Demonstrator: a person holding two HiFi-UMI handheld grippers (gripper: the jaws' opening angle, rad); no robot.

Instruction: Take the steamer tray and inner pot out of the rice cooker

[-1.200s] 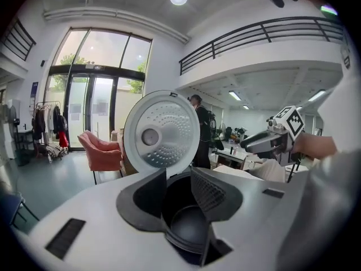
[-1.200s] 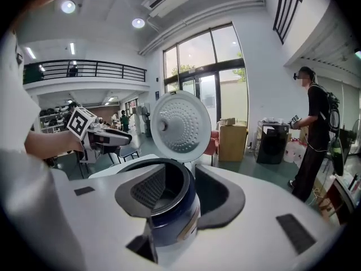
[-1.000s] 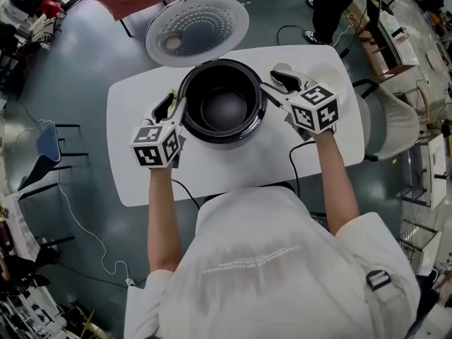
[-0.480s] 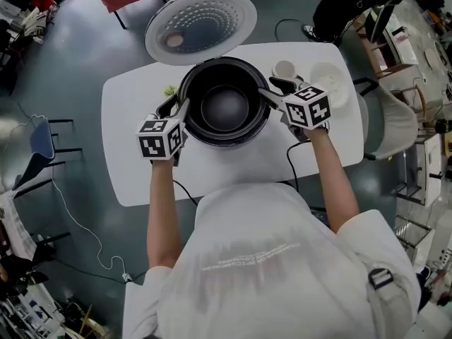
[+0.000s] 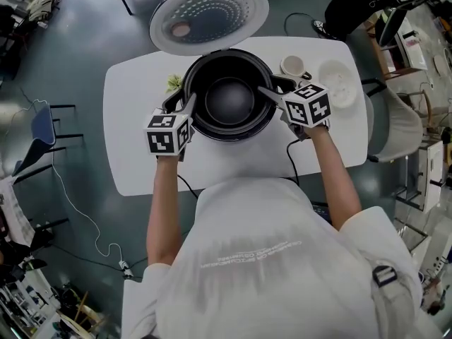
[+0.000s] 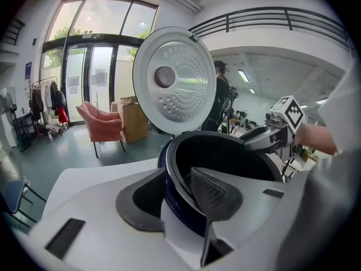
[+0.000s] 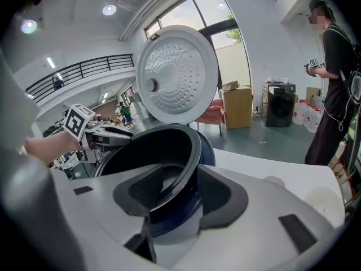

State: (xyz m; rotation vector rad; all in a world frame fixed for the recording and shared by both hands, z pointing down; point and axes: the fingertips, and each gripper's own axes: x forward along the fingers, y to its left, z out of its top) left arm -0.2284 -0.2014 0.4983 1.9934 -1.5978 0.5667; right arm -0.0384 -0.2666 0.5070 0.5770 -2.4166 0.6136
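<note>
Both tools stand at the rim of the inner pot [image 5: 229, 103], which sits down in the rice cooker [image 5: 233, 137] at the middle of the white table [image 5: 141, 164], with the lid [image 5: 208, 13] thrown back behind it. The left tool [image 5: 181, 106] straddles the pot's left edge and the right tool [image 5: 274, 89] its right edge. Each gripper view shows one jaw on the inner side of the rim and one on the outer, set wide with a gap showing, so nothing is gripped yet. No steamer tray can be made out in the pot. A pale round dish [image 5: 339, 83] lies beside a cup [image 5: 291, 66] at the table's right end, and whether that is the tray I cannot tell.

The pot looks like a stiff, thin-walled metal bowl with a smooth dark coating, so probably moderately heavy and slippery under the pads. The out-turned lip seems the sensible hold, taken at opposite points and raised level, since a tilted pot could bind in the cooker's well or slide from one pad.
</note>
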